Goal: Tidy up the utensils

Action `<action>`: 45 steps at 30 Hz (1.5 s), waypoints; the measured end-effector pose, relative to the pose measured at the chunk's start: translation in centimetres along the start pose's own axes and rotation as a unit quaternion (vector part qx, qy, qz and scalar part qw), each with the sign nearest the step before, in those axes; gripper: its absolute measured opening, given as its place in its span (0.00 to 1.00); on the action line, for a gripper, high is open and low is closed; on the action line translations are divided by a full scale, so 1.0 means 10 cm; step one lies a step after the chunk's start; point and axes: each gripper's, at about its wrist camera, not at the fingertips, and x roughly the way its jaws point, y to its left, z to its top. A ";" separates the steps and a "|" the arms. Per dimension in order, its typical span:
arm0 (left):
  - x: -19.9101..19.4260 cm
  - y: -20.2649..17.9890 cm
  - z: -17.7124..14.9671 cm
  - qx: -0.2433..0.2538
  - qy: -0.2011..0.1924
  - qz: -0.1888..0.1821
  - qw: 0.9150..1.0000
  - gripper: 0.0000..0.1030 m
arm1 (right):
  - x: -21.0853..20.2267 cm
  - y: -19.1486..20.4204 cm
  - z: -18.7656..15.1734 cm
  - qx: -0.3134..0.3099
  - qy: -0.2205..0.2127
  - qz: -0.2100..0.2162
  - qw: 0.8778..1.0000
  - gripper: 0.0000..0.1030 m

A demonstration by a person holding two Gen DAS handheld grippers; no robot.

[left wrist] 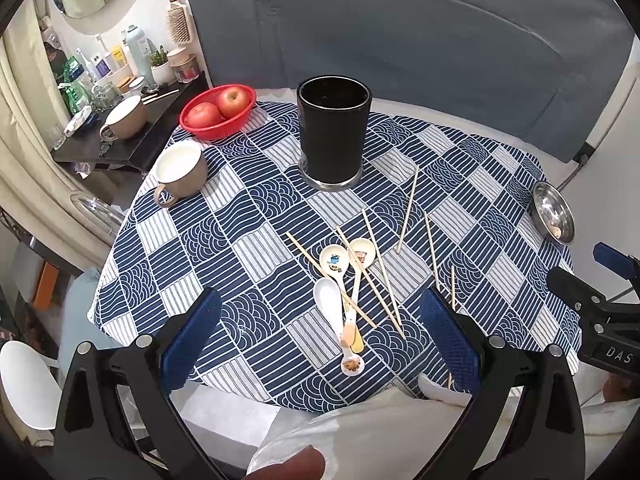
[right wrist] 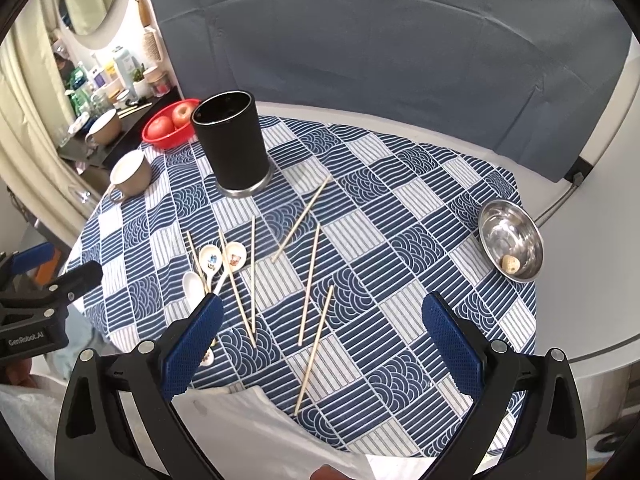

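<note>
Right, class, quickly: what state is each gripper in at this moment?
Left gripper: open, holding nothing, above the spoons.
Right gripper: open, holding nothing, above the chopsticks.

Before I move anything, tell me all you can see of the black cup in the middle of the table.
The black cup is a tall matte cylinder with a shiny metal ring around its base. It stands upright on the blue patterned tablecloth, beyond the scattered chopsticks and spoons. Its open mouth looks dark; no utensils stick out. Nothing touches it but the cloth.
</note>
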 end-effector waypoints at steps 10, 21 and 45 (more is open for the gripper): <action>0.02 0.00 0.00 0.002 0.005 -0.001 1.000 0.94 | 0.02 0.00 -0.01 0.001 -0.001 -0.001 1.000 0.93; 0.06 0.03 -0.01 -0.004 0.012 0.011 1.000 0.94 | 0.05 0.01 -0.01 -0.001 0.004 0.004 1.000 0.93; 0.51 0.34 0.24 -0.059 0.108 -0.047 0.991 0.94 | 0.56 -0.15 -0.04 0.026 0.075 -0.012 0.997 0.92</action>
